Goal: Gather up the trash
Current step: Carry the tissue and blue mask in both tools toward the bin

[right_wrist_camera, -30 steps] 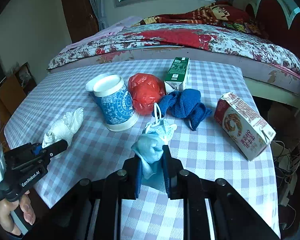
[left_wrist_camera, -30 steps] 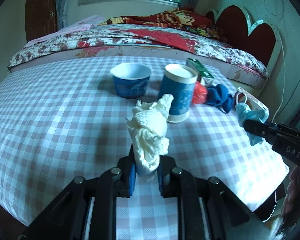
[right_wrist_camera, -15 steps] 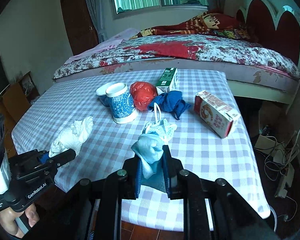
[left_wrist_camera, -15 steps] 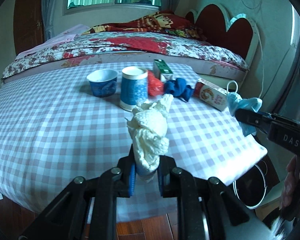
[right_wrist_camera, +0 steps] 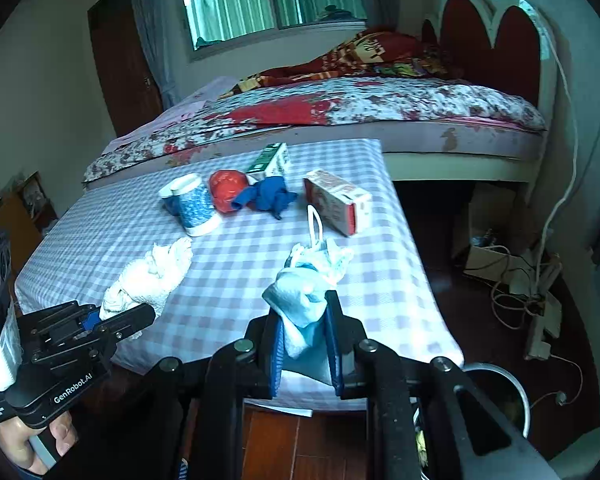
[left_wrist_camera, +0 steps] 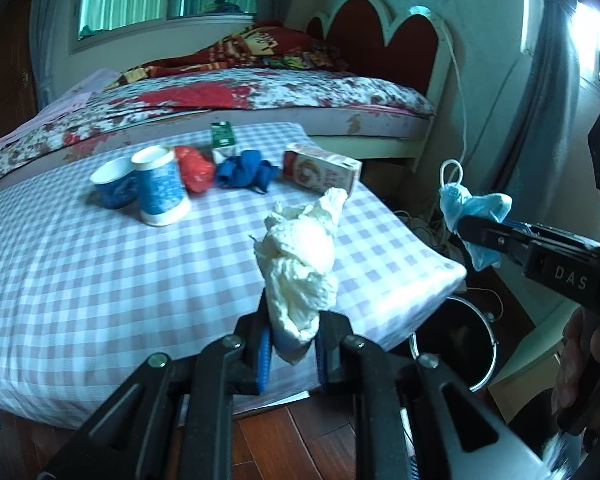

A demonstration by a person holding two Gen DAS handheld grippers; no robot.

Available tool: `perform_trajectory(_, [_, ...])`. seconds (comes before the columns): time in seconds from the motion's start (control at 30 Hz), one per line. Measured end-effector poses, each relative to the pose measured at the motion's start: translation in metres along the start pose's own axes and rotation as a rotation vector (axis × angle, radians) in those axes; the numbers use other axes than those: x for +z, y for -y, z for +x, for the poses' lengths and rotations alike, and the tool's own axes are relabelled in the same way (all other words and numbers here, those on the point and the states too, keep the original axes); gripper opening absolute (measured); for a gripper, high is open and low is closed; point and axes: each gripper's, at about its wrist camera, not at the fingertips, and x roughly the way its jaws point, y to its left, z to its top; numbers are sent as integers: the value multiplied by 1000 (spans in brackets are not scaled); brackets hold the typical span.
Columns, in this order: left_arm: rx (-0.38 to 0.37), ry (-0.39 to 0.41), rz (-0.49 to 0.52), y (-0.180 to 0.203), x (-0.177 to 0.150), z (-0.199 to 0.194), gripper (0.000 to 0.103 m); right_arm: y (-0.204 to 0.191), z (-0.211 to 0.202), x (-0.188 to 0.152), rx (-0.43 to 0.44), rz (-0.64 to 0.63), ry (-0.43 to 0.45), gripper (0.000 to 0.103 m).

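Change since the earlier frame: both grippers have drawn back past the near edge of the worktop [left_wrist_camera: 100, 280]; wooden floor [left_wrist_camera: 284, 436] now shows beneath them, and the metal-rimmed bin [left_wrist_camera: 456, 344] has come into fuller view by the near right corner.
White crumpled tissue [left_wrist_camera: 300, 264]: stands up from between the fingers of the left gripper [left_wrist_camera: 290, 350], its lower end pinched between the blue pads, its upper part rising clear above them.
Left gripper, state: fingers closed tight on the tissue, held off the near edge of the worktop.
Blue face mask [right_wrist_camera: 306, 300]: wedged between the fingers of the right gripper [right_wrist_camera: 306, 354], its white ear loop [right_wrist_camera: 314, 224] sticking upward.
Right gripper, state: fingers clamped on the mask, held near the near right corner of the worktop, close above the bin.
Remaining on the worktop, towards the far edge: blue patterned cup [left_wrist_camera: 162, 188] with a blue bowl [left_wrist_camera: 114, 186] just beside it, red bag [left_wrist_camera: 194, 170], blue cloth [left_wrist_camera: 246, 170], green carton [left_wrist_camera: 223, 140], red-and-white carton [left_wrist_camera: 322, 168].
Beyond the far edge: bed [right_wrist_camera: 340, 108] with floral cover.
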Motion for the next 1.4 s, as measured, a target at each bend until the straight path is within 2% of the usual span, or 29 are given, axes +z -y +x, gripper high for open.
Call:
perform_trajectory(0.3, [-81,-26,80,56,-4,12,18,56,-29,-29,-78,81,3,19])
perform_trajectory(0.8, [-221,-103,201,143,-20,46,18,124,-57,-73,-165,166,-27,19])
perform_trajectory(1.17, [-313,-211,266,196,-45,82,18,173,-56,-107,-201,187,-120,19])
perform_trajectory(1.4, [-333,-290,300,219,-61,113,18,198,-37,-133,-204,172,-212,20])
